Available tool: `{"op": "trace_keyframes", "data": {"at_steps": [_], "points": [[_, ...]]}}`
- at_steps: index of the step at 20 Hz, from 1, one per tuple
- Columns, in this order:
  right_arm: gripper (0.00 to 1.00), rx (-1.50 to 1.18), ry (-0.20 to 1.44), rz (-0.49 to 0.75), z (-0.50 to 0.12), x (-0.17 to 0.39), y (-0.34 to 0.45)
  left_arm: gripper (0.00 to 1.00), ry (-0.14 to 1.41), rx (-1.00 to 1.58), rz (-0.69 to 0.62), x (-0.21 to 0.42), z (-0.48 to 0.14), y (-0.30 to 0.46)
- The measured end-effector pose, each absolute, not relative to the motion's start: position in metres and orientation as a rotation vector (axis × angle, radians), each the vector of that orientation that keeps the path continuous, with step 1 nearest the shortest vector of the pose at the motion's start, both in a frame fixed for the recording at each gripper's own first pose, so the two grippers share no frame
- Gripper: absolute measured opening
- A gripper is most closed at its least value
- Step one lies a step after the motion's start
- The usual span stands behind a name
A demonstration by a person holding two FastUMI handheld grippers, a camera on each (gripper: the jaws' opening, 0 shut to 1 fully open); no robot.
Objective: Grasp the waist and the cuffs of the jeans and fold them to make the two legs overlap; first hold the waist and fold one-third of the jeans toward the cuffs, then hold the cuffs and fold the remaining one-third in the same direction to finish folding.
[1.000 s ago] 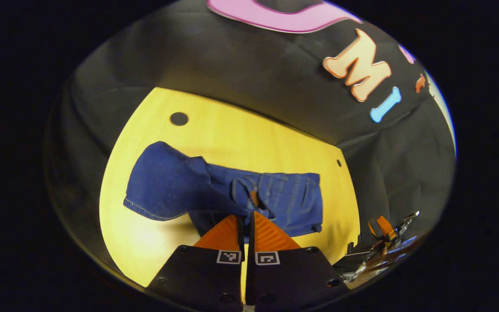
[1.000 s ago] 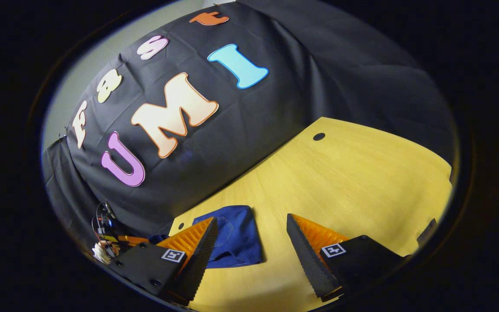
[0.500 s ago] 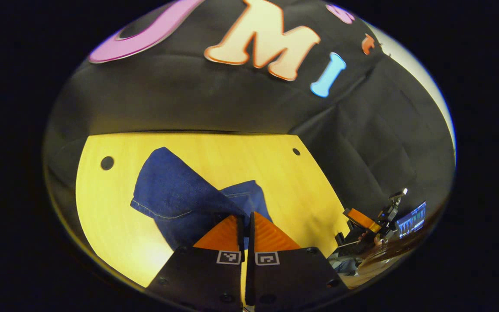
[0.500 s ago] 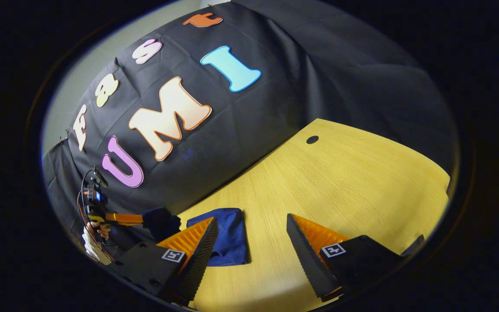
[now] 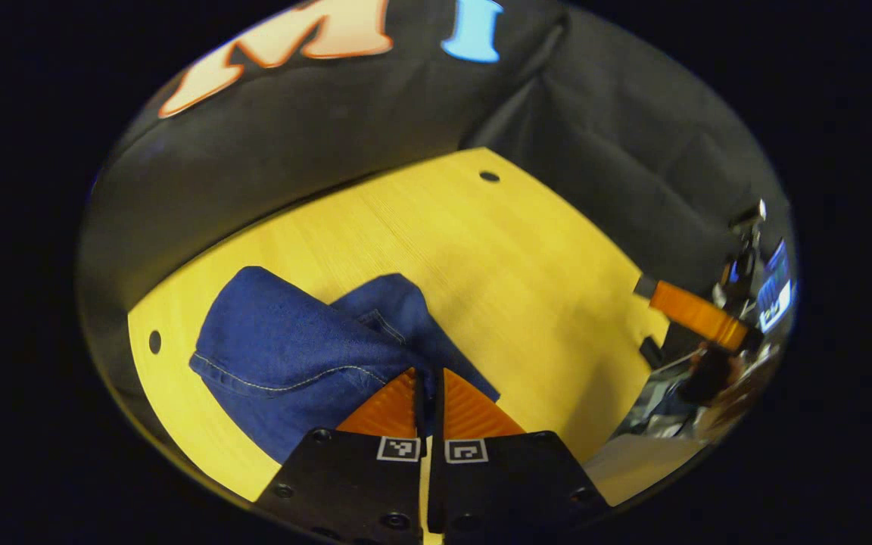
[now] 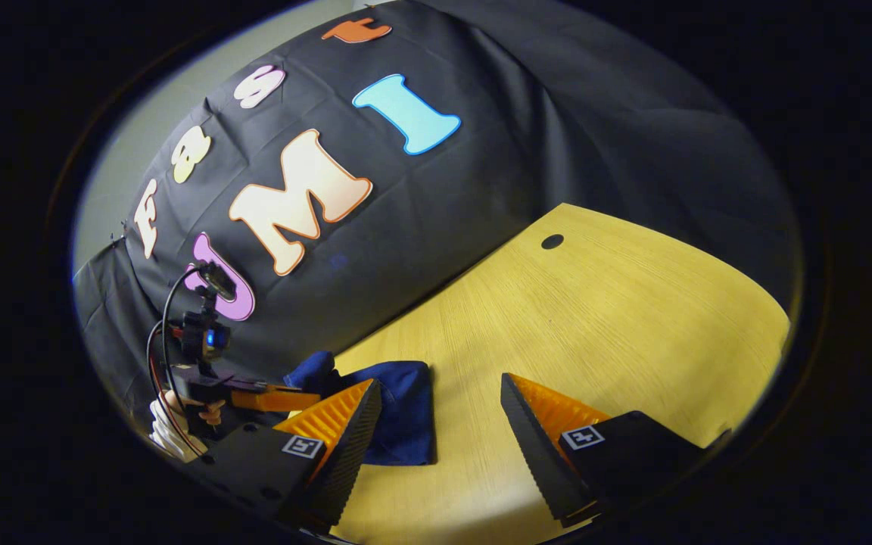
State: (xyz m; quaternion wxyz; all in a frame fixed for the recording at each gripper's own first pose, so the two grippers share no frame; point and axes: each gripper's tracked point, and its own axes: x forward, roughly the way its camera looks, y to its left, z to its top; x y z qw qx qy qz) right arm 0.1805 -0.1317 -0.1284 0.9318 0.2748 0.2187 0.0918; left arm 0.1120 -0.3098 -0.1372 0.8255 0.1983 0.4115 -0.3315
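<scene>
The dark blue jeans [image 5: 292, 356] lie bunched on the yellow table [image 5: 496, 257], with a stitched cuff hem showing at the lower left of the pile. My left gripper [image 5: 428, 378] is shut on a fold of the denim, which rises off the table to its tips. In the right gripper view the jeans [image 6: 406, 409] lie just beyond my right gripper [image 6: 440, 412], whose fingers stand wide open over bare table with nothing between them. The left gripper [image 6: 273, 397] shows there too, in a hand, with denim at its tip.
Round holes mark the tabletop [image 6: 552, 241] near its far corners. Black cloth walls close in the table on the far sides. My right gripper [image 5: 697, 314] hovers past the table's right edge in the left gripper view. A small lit device [image 6: 209, 337] rides above the left gripper.
My left gripper, still shut on the denim, has swung and carried the cuff end over the folded part, so the pile is now more compact. The right gripper has stayed open and nearly still.
</scene>
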Motion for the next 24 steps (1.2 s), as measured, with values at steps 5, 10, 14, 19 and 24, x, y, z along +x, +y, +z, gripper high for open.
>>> {"op": "trace_keyframes", "data": {"at_steps": [5,10,14,19,24], "points": [[0.98,0.549,0.482,0.146,-0.148,0.18,-0.165,0.0,0.872,0.793,-0.693,0.089,-0.161,-0.323],[0.98,0.535,0.516,0.117,-0.165,0.175,-0.189,0.0,0.855,0.978,-0.632,0.091,-0.173,-0.311],[0.98,0.532,0.533,0.106,-0.173,0.173,-0.2,0.4,0.785,1.156,-0.612,0.09,-0.183,-0.317],[0.98,0.519,0.542,0.108,-0.175,0.168,-0.205,0.86,0.724,1.144,-0.593,0.083,-0.167,-0.319],[0.98,0.54,0.526,0.144,-0.162,0.165,-0.188,1.0,0.733,0.93,-0.566,0.052,-0.145,-0.313]]}}
